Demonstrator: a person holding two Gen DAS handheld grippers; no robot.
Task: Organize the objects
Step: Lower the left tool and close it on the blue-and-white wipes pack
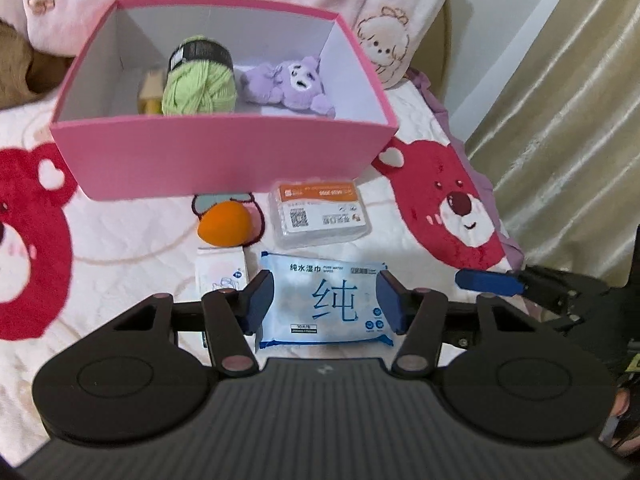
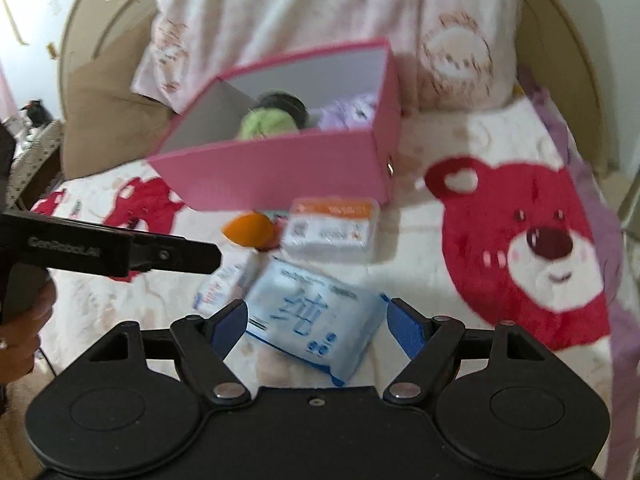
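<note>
left gripper (image 1: 325, 300) open, right gripper (image 2: 316, 326) open

Bear-print blanket (image 1: 120, 240), pillow (image 2: 280, 12), curtain (image 1: 560, 100)

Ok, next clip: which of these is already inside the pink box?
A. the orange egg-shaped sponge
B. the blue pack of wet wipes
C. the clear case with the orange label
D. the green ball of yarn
D: the green ball of yarn sits inside the pink box beside a purple plush toy, while the other three lie on the blanket in front of the box.

Black hand-held gripper (image 1: 326, 300), blue pads (image 1: 390, 306)
</note>
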